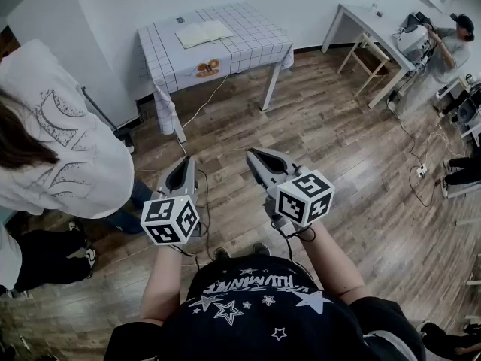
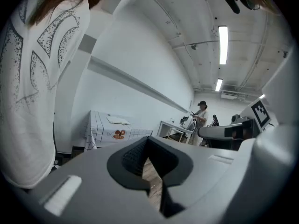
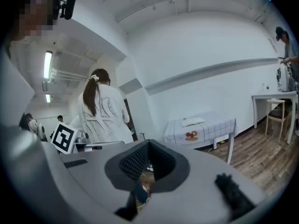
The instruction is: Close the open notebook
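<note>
Wooden floor (image 1: pixel 338 141) fills the room, with white walls on the far side. At the near left stands a person in a white hoodie (image 1: pixel 52 141), seen from behind. Against the far wall is a tabletop (image 1: pixel 248 43) under a checked cloth, well apart from both grippers. The left gripper (image 1: pixel 183 164) and the right gripper (image 1: pixel 252 155) are held side by side over the floor, pointing towards that tabletop. Each has its fingers closed tip to tip with nothing between them. The open notebook (image 1: pixel 204 32) lies flat on the tabletop's far left part, pages up. An orange print (image 1: pixel 208 68), perhaps fruit, marks the cloth's near edge.
</note>
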Demonstrator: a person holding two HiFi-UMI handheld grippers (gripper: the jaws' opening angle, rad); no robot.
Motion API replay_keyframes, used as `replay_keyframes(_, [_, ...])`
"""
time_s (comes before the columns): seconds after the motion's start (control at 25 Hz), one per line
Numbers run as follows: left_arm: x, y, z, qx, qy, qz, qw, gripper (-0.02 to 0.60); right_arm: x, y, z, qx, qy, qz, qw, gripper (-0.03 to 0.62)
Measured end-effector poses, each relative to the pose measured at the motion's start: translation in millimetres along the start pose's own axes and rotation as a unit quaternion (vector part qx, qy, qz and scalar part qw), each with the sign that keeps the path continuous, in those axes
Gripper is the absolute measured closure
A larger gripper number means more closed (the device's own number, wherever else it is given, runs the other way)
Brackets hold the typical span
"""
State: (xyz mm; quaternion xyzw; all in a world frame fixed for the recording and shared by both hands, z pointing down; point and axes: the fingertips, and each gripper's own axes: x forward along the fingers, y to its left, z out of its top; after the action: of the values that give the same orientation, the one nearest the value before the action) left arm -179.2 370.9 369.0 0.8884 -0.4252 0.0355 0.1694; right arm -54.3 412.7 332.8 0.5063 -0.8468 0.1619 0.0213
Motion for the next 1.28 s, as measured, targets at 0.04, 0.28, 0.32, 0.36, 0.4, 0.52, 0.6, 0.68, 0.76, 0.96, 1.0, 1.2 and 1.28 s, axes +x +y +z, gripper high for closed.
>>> replay_keyframes(0.04, [0,0,1,0.002,-0.001,0.0,1.0,0.572,1,1,0,-0.002,0.0,0.002,1.0,0.58])
replay_keyframes(0.28, [-2,0,-1,0.009,0.001,-0.002,1.0,0.572,6,5,-5,-0.003,0.005,0.009,1.0,0.58])
replay_keyframes(0.32, [-3,-1,-2,0.011,0.003,-0.005,0.9999,0.572,7,6,-7,-0.001,0.006,0.01,1.0,0.58])
replay_keyframes(0.36, [-5,-2,-2,0.014,0.005,-0.008,0.9999,0.572,8,7,-8,0.001,0.008,0.012,1.0,0.58])
replay_keyframes(0.4, [-7,-3,-3,0.017,0.006,-0.01,0.9998,0.572,10,9,-9,0.003,0.009,0.013,1.0,0.58])
replay_keyframes(0.52, [-13,-1,-8,0.025,0.014,-0.016,0.9995,0.572,16,15,-13,0.003,0.011,0.016,1.0,0.58])
replay_keyframes(0.6, [-16,3,-12,0.026,0.018,-0.021,0.9993,0.572,19,19,-14,0.002,0.007,0.01,1.0,0.58])
replay_keyframes(0.68, [-20,8,-15,0.027,0.019,-0.026,0.9991,0.572,22,23,-13,0.007,-0.006,0.007,1.0,0.58])
replay_keyframes(0.76, [-25,13,-20,0.023,0.02,-0.035,0.9989,0.572,23,28,-15,0.022,-0.02,0.012,0.999,0.58])
replay_keyframes(0.96, [-30,24,-34,0.013,0.032,-0.05,0.9982,0.572,17,23,-26,0.036,-0.022,-0.007,0.999,0.579])
replay_keyframes(1.0, [-29,27,-34,0.01,0.034,-0.049,0.9982,0.572,18,19,-28,0.039,-0.02,-0.012,0.999,0.579])
replay_keyframes(1.2, [-14,39,-31,0.005,0.037,-0.048,0.9981,0.572,30,-5,-29,0.049,-0.017,-0.024,0.998,0.579])
replay_keyframes(1.28, [-3,43,-26,-0.002,0.033,-0.044,0.9985,0.572,40,-15,-30,0.049,-0.012,-0.019,0.999,0.579])
